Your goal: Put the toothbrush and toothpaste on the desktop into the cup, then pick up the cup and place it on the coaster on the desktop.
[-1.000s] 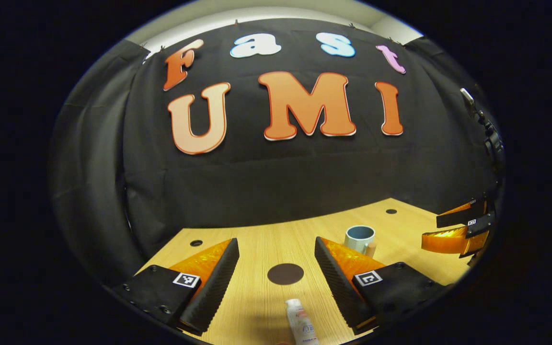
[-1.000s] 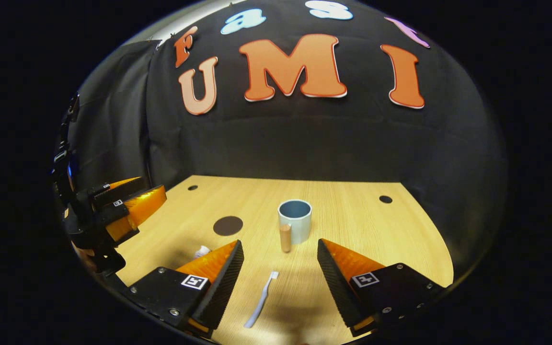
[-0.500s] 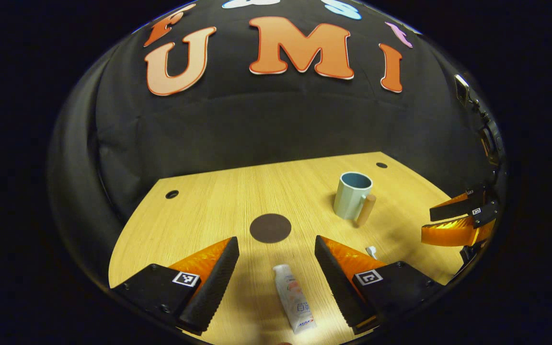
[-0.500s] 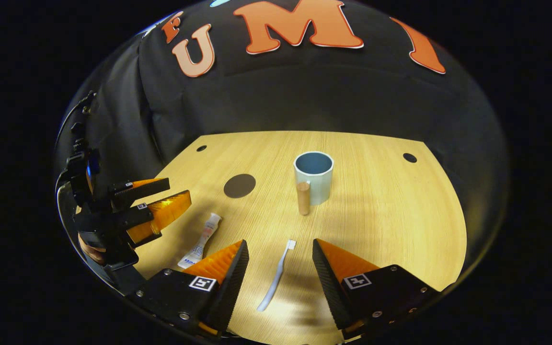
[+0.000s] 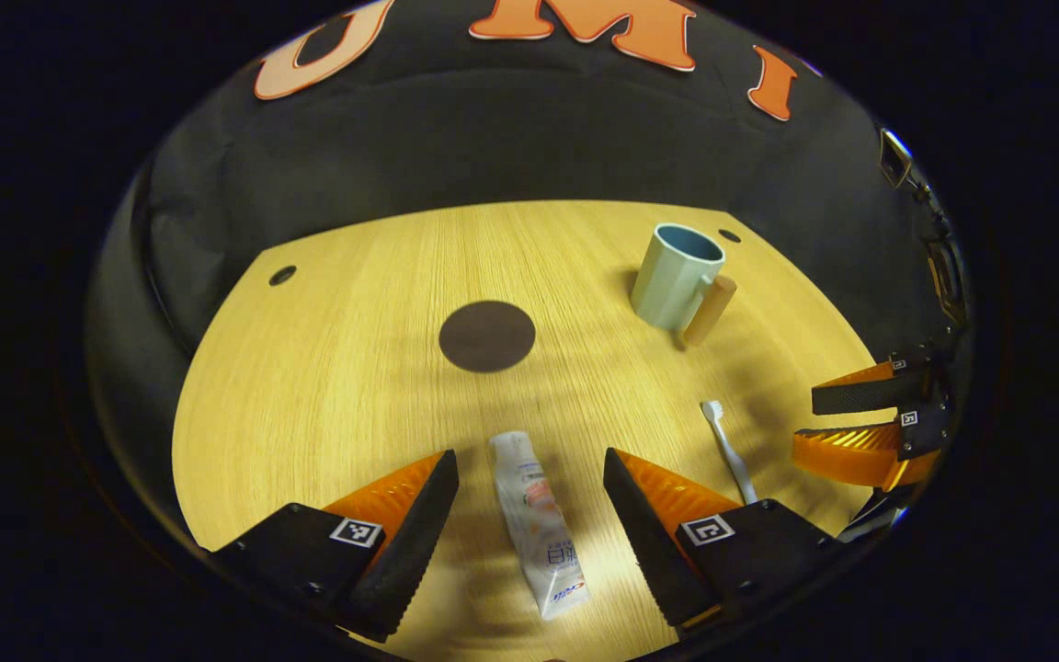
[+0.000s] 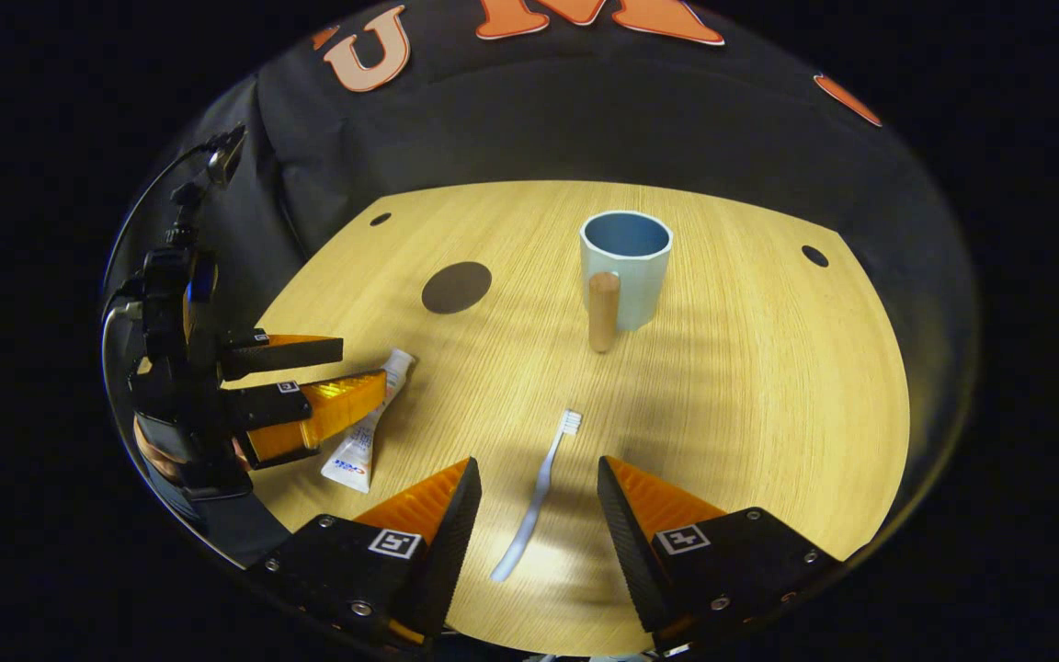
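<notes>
Toothpaste [image 5: 537, 524] lies flat on the worktop [image 5: 327, 368] between the spread left tongs [image 5: 529, 469], while the toothbrush [image 6: 534, 496] lies between the spread right tongs [image 6: 534, 473], with cup [image 6: 626, 267] and coaster [image 6: 456, 287] beyond.

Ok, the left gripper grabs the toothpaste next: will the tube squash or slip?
The toothpaste looks like a soft flat tube, so it probably dents under the left gripper. Its glossy skin may slip. It lies flat, unlikely to roll.
</notes>
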The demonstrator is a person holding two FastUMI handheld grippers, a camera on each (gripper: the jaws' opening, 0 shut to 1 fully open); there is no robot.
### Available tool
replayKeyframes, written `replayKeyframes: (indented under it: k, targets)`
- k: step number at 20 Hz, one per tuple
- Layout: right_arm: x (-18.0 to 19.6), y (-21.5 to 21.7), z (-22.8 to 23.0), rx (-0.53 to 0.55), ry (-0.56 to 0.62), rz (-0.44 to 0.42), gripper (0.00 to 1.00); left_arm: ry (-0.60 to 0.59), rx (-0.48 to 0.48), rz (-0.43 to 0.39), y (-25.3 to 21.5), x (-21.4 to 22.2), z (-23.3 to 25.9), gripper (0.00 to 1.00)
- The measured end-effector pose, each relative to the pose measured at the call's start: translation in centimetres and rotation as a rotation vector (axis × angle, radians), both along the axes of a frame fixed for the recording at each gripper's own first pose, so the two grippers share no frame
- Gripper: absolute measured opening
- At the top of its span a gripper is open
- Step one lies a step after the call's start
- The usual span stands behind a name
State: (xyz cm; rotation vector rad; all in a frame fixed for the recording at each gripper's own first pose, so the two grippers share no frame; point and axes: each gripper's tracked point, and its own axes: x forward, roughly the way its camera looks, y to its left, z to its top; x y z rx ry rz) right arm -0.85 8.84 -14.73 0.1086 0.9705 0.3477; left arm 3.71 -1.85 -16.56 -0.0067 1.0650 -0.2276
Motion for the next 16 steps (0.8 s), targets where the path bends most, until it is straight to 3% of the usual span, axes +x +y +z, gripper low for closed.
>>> replayKeyframes:
  k: [4,5,6,7,8,10,13,14,16]
  targets:
    - [-0.1,0.3,-0.7,-0.010,0.059,0.022,0.78,0.123,-0.003,0.004,-0.4,0.1,-1.0,1.00]
    - [0.0,0.4,-1.1,-0.012,0.074,0.024,0.77,0.161,-0.001,0.004,-0.4,0.0,-1.4,0.93]
    - [-0.1,0.6,-1.6,-0.017,0.089,0.025,0.77,0.197,-0.003,0.008,-0.2,0.1,-1.5,0.95]
    - [-0.2,0.7,-2.0,-0.023,0.104,0.028,0.77,0.236,0.003,0.010,-0.1,-0.2,-1.9,0.90]
    - [-0.2,0.7,-2.2,-0.031,0.117,0.030,0.77,0.268,0.006,0.017,-0.3,-0.7,-2.5,0.93]
    - [-0.2,0.9,-2.6,-0.042,0.134,0.040,0.77,0.294,0.031,0.023,-0.2,-1.1,-3.5,0.83]
    - [-0.2,1.2,-3.5,-0.040,0.156,0.036,0.76,0.292,0.042,0.037,0.3,-0.7,-3.2,0.52]
    - [-0.3,1.2,-3.9,-0.042,0.165,0.037,0.77,0.289,0.044,0.033,0.4,-0.6,-3.0,0.51]
    - [-0.3,1.2,-4.2,-0.053,0.181,0.032,0.76,0.291,0.026,0.059,0.7,-0.6,-3.4,0.37]
